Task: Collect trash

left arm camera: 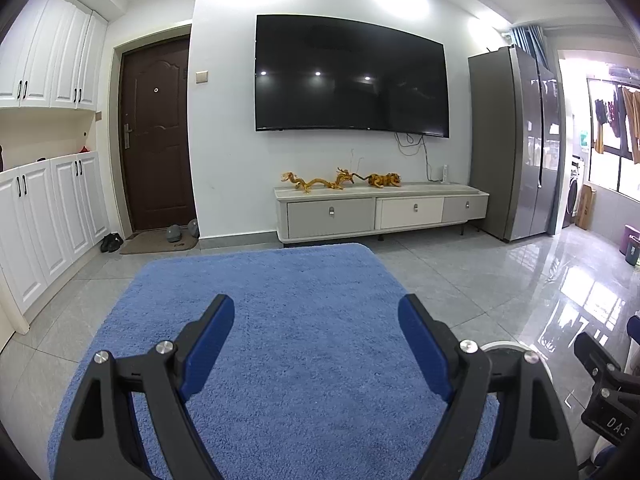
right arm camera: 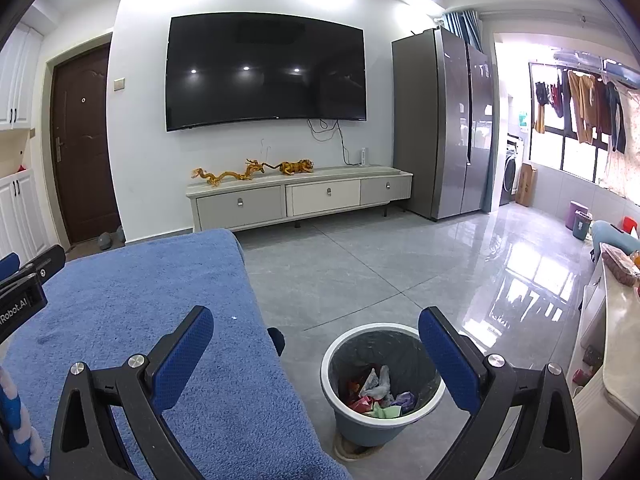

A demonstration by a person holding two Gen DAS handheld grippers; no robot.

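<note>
Both tongs agape, empty; trash bin (right arm camera: 382, 384) just beside blue cloth (right arm camera: 140, 320) edge.

Bright ceiling spots, window (right arm camera: 576, 148) glare on glossy floor (right arm camera: 516, 276), sharp focus, heavy fisheye bending, dark corners.

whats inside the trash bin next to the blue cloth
The trash bin holds crumpled trash: whitish-grey plastic, red, green and purple wrappers or paper. They cover the bin's bottom, so anything beneath them is hidden. Neither gripper is holding anything.
</note>
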